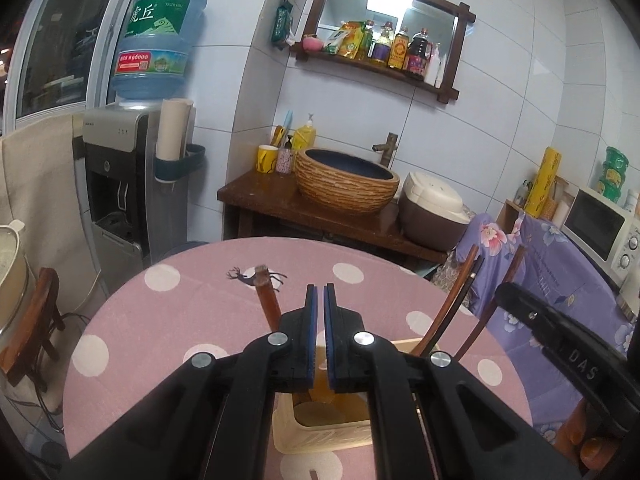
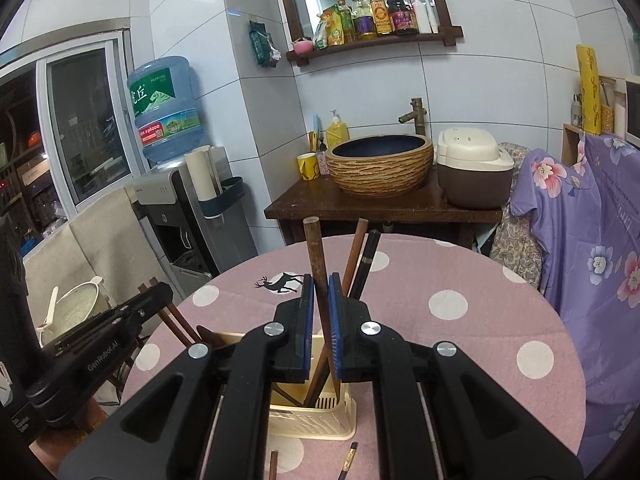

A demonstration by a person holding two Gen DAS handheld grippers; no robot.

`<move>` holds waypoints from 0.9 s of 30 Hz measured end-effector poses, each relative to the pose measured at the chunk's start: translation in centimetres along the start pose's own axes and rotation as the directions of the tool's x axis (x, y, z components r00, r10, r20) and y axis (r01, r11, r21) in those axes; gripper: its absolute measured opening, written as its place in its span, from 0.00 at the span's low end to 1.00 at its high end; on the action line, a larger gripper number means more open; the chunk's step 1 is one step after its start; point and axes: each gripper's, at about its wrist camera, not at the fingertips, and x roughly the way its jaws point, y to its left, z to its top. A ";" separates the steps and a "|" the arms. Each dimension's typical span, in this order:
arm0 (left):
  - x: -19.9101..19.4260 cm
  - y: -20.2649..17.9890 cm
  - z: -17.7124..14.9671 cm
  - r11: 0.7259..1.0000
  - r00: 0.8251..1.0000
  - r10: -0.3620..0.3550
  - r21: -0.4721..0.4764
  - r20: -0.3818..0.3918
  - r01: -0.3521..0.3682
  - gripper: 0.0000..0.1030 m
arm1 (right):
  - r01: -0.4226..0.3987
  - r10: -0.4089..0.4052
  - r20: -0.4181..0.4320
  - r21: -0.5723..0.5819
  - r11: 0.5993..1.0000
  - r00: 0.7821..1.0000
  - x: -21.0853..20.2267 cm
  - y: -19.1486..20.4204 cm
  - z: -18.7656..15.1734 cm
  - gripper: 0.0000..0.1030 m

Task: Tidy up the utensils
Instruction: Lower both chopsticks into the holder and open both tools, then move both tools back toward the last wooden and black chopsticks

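Right gripper (image 2: 320,300): jaws clamped on wooden utensil handle (image 2: 314,256), upright over cream basket (image 2: 316,420) on table (image 2: 460,280). Probably light, stiff, smooth; grip mid-shaft. Left gripper (image 1: 320,304): jaws closed, empty.

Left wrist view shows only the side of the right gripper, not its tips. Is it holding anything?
Observer: Yes. The right gripper is shut on a round wooden handle, and the handle's lower end runs down into the cream basket.
Operator: Is anything loose on the table near me? The gripper body blocks my view there.
Observer: A dark chopstick with a gold band lies on the pink cloth just in front of the basket.
Operator: Only that one?
Observer: No, a brown stick lies on the cloth beside it, partly cut off by the frame edge.
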 end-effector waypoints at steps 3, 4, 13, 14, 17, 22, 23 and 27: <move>0.0 0.1 -0.4 1.000 1.000 -0.018 -0.006 -0.010 0.018 0.05 | -0.016 0.016 -0.002 0.012 1.000 1.000 -0.1 -0.2 -0.2 0.08; -0.3 0.3 -0.5 1.000 1.000 -0.026 -0.016 -0.007 0.026 0.05 | -0.024 0.025 -0.011 0.022 0.999 1.000 0.0 -0.4 -0.4 0.11; -3.4 1.2 -3.6 1.000 1.000 -0.005 -0.030 0.019 0.006 0.62 | -0.011 0.011 -0.007 0.039 0.999 1.000 -1.5 -1.6 -3.2 0.41; -3.6 1.4 -4.1 0.999 1.000 -0.002 -0.035 0.011 0.002 0.68 | 0.001 0.000 -0.011 0.032 0.999 1.000 -1.7 -1.7 -3.7 0.42; -4.0 2.2 -6.0 0.999 1.000 -0.003 -0.054 -0.031 0.001 0.72 | 0.029 -0.029 -0.032 -0.014 0.999 0.999 -2.3 -1.5 -5.7 0.46; -3.8 3.0 -9.6 0.998 0.993 0.030 -0.057 -0.115 -0.037 0.80 | 0.047 -0.052 -0.086 -0.063 0.997 0.995 -2.7 -1.5 -9.5 0.53; -3.5 3.2 -10.5 0.998 0.989 0.031 -0.058 -0.144 -0.039 0.80 | 0.053 -0.060 -0.099 -0.072 0.996 0.993 -2.7 -1.5 -10.2 0.53; -2.5 3.7 -13.2 0.997 0.974 0.041 -0.061 -0.225 -0.056 0.80 | 0.080 -0.090 -0.152 -0.072 0.994 0.984 -2.8 -2.0 -13.4 0.54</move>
